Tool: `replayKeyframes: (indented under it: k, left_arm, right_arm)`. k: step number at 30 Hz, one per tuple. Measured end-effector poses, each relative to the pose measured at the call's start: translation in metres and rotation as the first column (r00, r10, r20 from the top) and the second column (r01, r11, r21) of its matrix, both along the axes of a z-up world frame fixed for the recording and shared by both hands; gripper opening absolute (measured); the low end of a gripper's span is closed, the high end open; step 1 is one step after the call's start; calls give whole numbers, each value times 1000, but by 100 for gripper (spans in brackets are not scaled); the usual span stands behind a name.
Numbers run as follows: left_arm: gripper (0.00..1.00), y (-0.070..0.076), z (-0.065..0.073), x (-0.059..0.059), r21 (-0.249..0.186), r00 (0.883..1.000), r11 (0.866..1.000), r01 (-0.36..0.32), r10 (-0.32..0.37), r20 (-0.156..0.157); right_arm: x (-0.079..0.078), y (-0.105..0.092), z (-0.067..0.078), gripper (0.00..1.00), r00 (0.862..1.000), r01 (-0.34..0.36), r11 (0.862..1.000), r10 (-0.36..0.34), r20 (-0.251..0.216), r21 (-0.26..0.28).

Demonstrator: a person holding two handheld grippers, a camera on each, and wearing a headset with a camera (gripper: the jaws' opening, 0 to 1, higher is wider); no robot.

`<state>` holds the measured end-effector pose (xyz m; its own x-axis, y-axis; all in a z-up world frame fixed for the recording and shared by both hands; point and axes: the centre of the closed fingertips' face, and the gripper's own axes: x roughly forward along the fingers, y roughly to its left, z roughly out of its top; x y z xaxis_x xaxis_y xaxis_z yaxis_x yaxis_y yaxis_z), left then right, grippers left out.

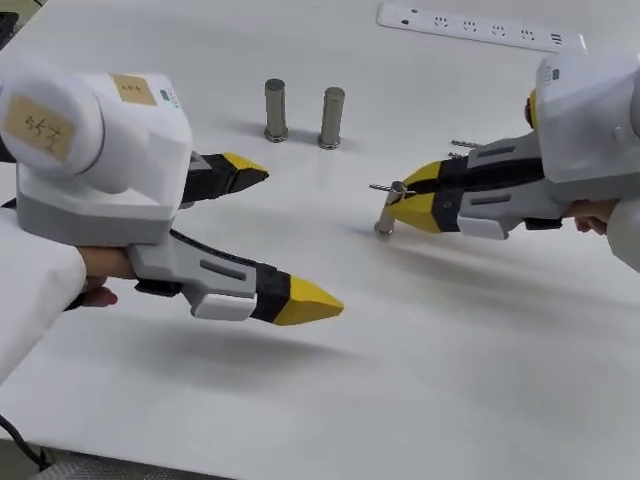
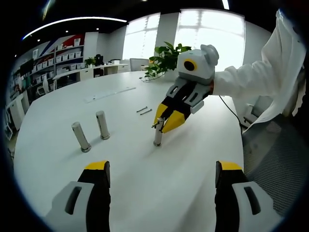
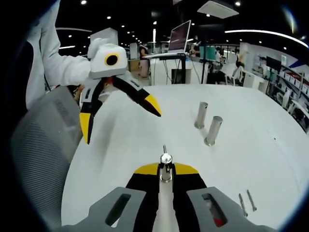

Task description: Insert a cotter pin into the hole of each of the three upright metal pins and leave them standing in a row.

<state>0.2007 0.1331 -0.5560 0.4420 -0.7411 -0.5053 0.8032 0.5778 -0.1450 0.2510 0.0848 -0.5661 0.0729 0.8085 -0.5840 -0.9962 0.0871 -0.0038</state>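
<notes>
Right tool is pressed together on the cotter pin, at the cross-hole near the top of the third metal pin. The wire stem pokes out the far side, so it looks part-way through; can't tell how deep. That pin stands on the bench, nearer me than the pair of bare pins and off their line. Left tool is spread wide and empty, hovering on the near side of that pair.

To do it well I should keep the wire level and on the hole axis and push straight. The pin looks free-standing, so I reckon side load tips it.

Pins are plain grey steel cylinders with a slightly flared foot. The cotter is thin bright wire.
</notes>
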Motion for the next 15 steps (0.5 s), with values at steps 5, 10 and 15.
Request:
replayKeyframes:
  k: [5, 10, 15]
  left_arm:
    - [89, 6, -1, 0, -10, 1000, 1000, -20, 20, -4]
    - [88, 10, -2, -4, -13, 999, 999, -36, 36, -11]
    - [88, 10, -2, -8, -27, 999, 998, -51, 51, -15]
  right_arm:
    - [1, 16, 0, 3, 1000, -23, 1000, 23, 11, 3]
    - [1, 28, -3, 3, 999, -41, 999, 41, 12, 0]
    - [1, 31, -6, 3, 999, -51, 999, 51, 16, -13]
